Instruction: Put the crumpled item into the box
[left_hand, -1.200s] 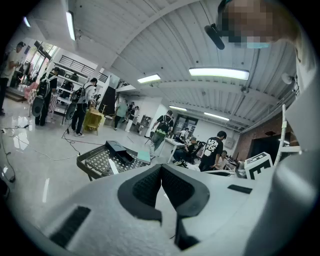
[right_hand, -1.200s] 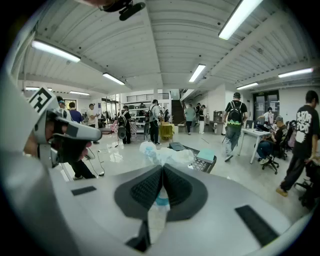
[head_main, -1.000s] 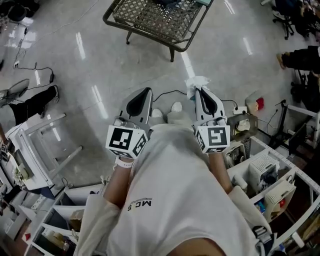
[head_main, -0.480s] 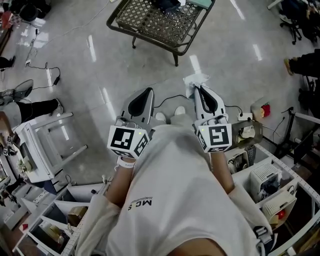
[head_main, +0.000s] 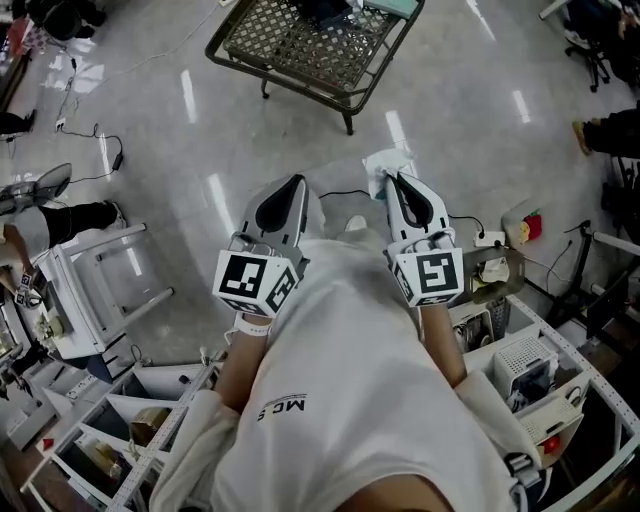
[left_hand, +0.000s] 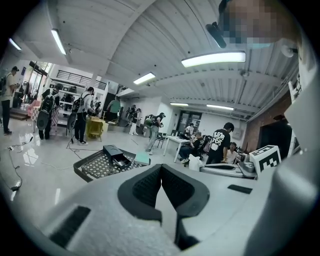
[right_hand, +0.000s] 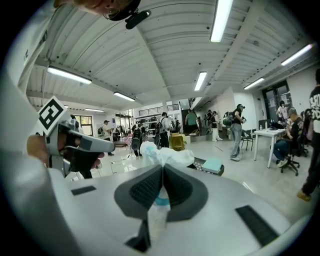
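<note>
A white crumpled item with a bit of pale blue sticks out past the tips of my right gripper, whose jaws are shut on it. My left gripper is held level beside it, jaws closed together with nothing between them. Ahead on the floor stands a low metal-mesh table; on it lies an open black box and a teal flat item. Both grippers are held at waist height, well short of the table.
Shiny grey floor with black cables at left. White shelving frames with clutter flank me on both sides. Several people stand or sit at tables farther off in the hall.
The mesh table has slid slightly left and down in the head view as I shifted forward. Both grippers keep their pose, the right still clamped on the crumpled item.
</note>
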